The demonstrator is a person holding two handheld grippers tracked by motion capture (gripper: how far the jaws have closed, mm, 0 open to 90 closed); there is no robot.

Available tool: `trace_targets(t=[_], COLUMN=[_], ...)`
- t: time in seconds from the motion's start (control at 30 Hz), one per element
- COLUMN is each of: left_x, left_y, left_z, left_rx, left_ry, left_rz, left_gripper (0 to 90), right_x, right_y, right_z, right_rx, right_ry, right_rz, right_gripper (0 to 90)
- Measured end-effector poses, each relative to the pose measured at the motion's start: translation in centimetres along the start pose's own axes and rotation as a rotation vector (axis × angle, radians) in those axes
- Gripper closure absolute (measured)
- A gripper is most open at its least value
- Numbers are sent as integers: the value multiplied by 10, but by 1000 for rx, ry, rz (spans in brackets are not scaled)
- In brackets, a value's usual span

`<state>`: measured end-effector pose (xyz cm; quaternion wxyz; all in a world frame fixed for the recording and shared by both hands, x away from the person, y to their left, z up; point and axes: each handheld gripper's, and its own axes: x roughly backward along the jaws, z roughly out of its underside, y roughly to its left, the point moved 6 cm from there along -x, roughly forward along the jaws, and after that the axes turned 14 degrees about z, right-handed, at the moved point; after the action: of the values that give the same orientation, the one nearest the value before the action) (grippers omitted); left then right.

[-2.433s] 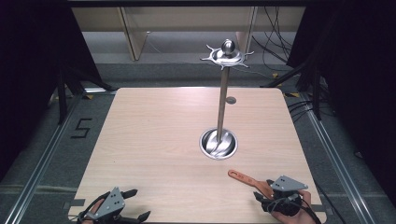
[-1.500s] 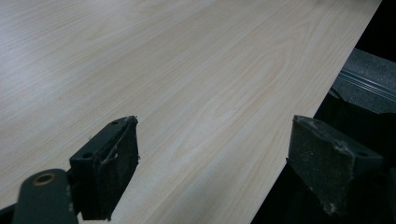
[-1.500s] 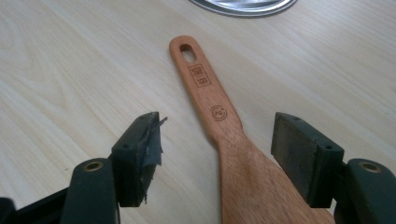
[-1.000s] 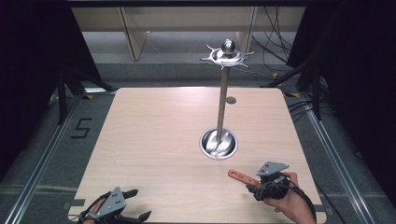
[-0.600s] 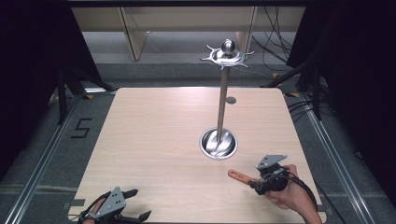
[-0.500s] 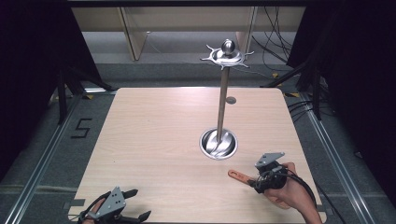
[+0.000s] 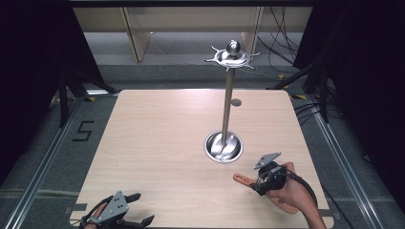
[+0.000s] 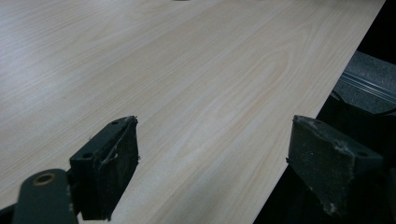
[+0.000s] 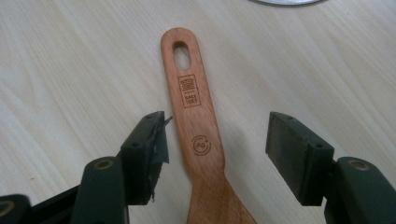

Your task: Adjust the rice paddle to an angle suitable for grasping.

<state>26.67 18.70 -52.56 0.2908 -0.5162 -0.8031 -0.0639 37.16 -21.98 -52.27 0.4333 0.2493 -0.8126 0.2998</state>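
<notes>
A wooden spatula lies flat near the table's front right, its holed handle end pointing left toward the middle. In the right gripper view the handle runs up between the jaws. My right gripper straddles it and is open: its jaws have just been closing, but neither pad presses on the wood, though the left one is close. My left gripper rests open at the front left edge with nothing between its pads.
A metal utensil stand rises from a round base just beyond the spatula, its pole topped by a ring of hooks. The base's rim shows ahead of my right gripper. The wooden table ends at dark floor rails.
My right gripper has moved away from the front edge and leftward along the spatula's handle. The spatula has stayed flat in place, and the left gripper has not moved.
</notes>
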Motion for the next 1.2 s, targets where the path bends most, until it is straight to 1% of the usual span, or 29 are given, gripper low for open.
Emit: trace_targets(t=[0.03,0.07,0.13,0.17,0.2,0.23,0.27,0.3,0.33,0.37,0.4,0.43,0.47,0.5,0.53,0.6,0.63,0.67,0.7,0.73,0.83,0.87,0.9,0.97,1.0,1.03,1.07,1.17,1.2], left_x=[-1,0,1,1,1,1,1,2,2,0,-1,-1,-1,0,1,2,2,2,1,0,0,0,0,2,2,2,2,2,2], left_y=[0,2,2,2,2,1,1,2,2,1,0,0,0,1,1,2,3,2,1,0,0,0,0,1,1,1,1,1,1], left_z=[0,0,0,0,0,0,-1,-1,0,0,0,-1,-1,-1,-1,-1,0,-1,-2,-2,-2,-2,-2,-2,-2,-2,-2,-2,-2], left_rx=[0,-14,-13,-18,-20,-13,-19,-35,-28,-9,-1,-2,-5,-28,-31,-37,-41,-35,-27,-21,-20,-21,-21,-31,-29,-29,-27,-32,-31], left_ry=[-13,6,6,13,13,8,4,9,17,-3,-13,-13,-11,-6,4,14,22,2,-8,-20,-19,-19,-20,-11,-12,-12,-13,-9,-10], left_rz=[-8,-17,-11,-10,-12,-7,-1,0,-12,-15,-6,-6,-6,-7,1,-3,-8,-4,-2,0,0,-1,-1,-3,-3,-3,-4,-3,-3], left_gripper=[157,157,157,157,157,157,157,158,157,157,157,157,157,157,157,157,157,158,157,157,157,157,157,157,158,157,157,158,157], right_x=[0,-1,-3,-3,-5,-4,-4,-4,-4,-5,-5,-6,-7,-8,-8,-10,-10,-11,-11,-12,-13,-14,-13,-15,-16,-16,-17,-17,-18], right_y=[0,0,0,0,1,1,1,2,3,3,5,5,5,6,6,6,7,6,7,7,9,9,10,9,10,9,8,9,7], right_z=[0,-1,-1,-1,-2,-2,-2,-3,-3,-3,-3,-4,-4,-4,-4,-4,-4,-5,-5,-6,-7,-8,-8,-8,-8,-8,-9,-10,-11], right_rx=[-3,7,18,34,38,37,46,45,49,58,49,70,69,74,82,102,92,107,104,120,130,147,139,152,154,146,153,122,138], right_ry=[9,8,17,20,18,24,30,35,45,45,61,51,54,55,67,72,94,86,106,95,123,125,134,143,147,157,153,175,179], right_rz=[1,-4,1,-5,-12,-6,-13,-6,-11,-9,-15,-19,-19,-28,-26,-30,-24,-24,-26,-43,-44,-46,-49,-39,-50,-49,-50,-59,-49], right_gripper=[397,399,403,408,412,413,417,422,427,431,435,442,450,459,467,490,493,508,527,531,550,551,558,570,578,585,601,619,626])
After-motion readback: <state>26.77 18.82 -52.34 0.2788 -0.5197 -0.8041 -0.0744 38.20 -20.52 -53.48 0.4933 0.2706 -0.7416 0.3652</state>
